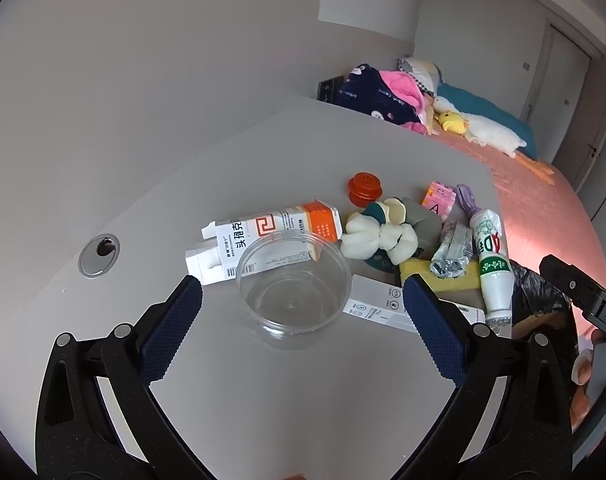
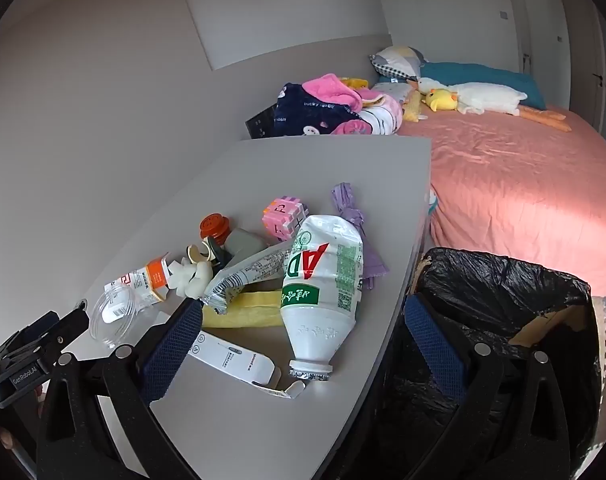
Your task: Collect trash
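On a grey table (image 1: 263,152) beside a bed with a pink cover (image 2: 523,184), a scatter of trash lies within reach of two hand-held grippers. The left gripper (image 1: 301,298) hangs with its blue-padded jaws spread wide on either side of a clear plastic tub (image 1: 294,284), which stands upright and apart from both pads. Just behind the tub lies a flattened white-and-orange medicine box (image 1: 271,236), and beyond it a white knotted cloth (image 1: 377,240), an orange cap (image 1: 365,188) and a pink block (image 1: 437,198). The right gripper (image 2: 303,312) is likewise wide open and holds nothing; between its fingers, seen from its own camera, lies a crushed white drink bottle (image 2: 323,280) with green labelling, on its side with the neck toward the camera. The bottle rests against a crumpled silver wrapper (image 2: 239,276) and partly over a yellow sponge (image 2: 243,308), with a flat white carton (image 2: 231,356) just beside it near the table's edge. A purple wrapper (image 2: 359,232) lies behind the bottle. To the right of the table stands a bin lined with a black bag (image 2: 503,292), its mouth open. Soft toys and bedding are heaped at the far end of the bed.
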A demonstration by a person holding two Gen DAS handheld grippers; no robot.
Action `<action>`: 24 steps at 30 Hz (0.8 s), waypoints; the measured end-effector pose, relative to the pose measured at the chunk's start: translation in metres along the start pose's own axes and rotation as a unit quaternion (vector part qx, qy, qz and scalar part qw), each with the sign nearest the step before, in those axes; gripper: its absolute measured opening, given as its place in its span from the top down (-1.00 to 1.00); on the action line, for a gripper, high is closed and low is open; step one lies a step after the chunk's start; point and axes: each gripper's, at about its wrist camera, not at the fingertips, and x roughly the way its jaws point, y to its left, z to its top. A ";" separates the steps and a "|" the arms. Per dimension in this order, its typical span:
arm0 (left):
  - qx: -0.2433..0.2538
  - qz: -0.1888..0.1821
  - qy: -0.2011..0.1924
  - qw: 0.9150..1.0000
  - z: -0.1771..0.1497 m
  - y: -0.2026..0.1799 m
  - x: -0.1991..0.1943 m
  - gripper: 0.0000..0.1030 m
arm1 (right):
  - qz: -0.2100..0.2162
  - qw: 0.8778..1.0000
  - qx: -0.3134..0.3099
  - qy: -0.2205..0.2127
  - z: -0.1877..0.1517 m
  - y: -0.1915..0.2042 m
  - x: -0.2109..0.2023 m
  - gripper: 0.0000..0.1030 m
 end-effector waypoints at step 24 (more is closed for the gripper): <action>0.013 0.015 -0.008 1.000 0.001 -0.001 -0.003 -0.88 | -0.004 1.000 -0.003 0.004 -0.002 -0.002 0.001 -0.96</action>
